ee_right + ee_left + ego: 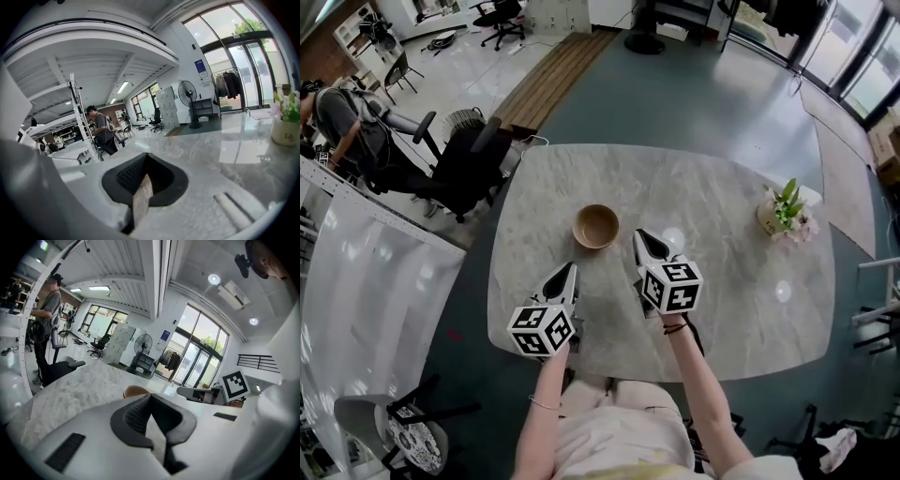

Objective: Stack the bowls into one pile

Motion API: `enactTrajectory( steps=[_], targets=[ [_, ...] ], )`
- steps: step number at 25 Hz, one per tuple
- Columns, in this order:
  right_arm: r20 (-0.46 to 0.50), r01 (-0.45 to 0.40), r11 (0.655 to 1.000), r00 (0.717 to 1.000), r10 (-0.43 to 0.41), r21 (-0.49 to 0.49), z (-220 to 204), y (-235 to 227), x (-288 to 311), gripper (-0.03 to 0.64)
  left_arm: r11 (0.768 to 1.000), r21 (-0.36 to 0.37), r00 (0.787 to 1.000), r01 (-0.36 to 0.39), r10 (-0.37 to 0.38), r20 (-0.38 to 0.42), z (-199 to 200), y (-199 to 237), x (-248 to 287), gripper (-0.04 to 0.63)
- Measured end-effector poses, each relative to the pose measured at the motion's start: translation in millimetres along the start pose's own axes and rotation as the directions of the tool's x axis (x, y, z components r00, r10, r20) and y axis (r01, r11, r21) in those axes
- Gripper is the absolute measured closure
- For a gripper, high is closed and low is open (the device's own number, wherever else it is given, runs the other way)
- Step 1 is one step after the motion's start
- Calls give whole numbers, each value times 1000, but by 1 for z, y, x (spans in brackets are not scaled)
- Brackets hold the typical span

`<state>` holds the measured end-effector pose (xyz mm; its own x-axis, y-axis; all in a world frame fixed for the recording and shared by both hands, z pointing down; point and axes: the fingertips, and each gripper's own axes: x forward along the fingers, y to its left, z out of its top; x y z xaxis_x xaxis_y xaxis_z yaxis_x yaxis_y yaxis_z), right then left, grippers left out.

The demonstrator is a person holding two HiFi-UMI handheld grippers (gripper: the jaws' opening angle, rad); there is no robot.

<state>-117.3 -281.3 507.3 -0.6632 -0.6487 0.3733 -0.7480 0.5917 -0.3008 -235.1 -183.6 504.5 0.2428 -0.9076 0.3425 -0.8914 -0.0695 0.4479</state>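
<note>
- Where the left gripper [570, 272] hangs over the near part of the marble table [731, 291], its two dark jaws are pressed together tip to tip. The left gripper view shows nothing between them.
- Just to its right, the right gripper [643, 237] is also fully closed. Its own view shows the ribbed pads meeting, with nothing caught between them. It touches neither the table nor the bowl.
- Two grippers show, each carrying one marker cube. They lie side by side, both pointing away from the person towards the middle of the table.
- One wooden bowl [595, 226] stands on the table just beyond and between the two tips, apart from both. Whether more bowls are nested under its rim cannot be told.
- From the left gripper view, the rim of that bowl [136, 390] peeks just above the closed jaws.
- Looking down from the head view, the bowl's hollow shows only plain wood.
- Far to the right, near the table's edge, one small pale pot [772, 218] holds a plant with green leaves and pinkish flowers.
</note>
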Motion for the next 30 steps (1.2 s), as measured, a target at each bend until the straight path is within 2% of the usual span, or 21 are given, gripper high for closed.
enactTrajectory(
  steps=[9,14,22,30],
  targets=[
    [155,-68,996,986,58,55,29,1,-72,611,998,61,995,18,-24,96,26,-34,-31,595],
    [233,-83,994,970,66,64,45,-2,-106,611,991,130,987,43,-62,145,42,-54,-45,595],
    [291,-107,994,952,96,22,63,-4,-148,611,972,235,978,21,-68,198,59,-75,-70,595],
    [343,-122,992,932,118,-9,77,-1,-173,611,963,268,967,-15,-54,249,71,-81,-90,595]
  ],
)
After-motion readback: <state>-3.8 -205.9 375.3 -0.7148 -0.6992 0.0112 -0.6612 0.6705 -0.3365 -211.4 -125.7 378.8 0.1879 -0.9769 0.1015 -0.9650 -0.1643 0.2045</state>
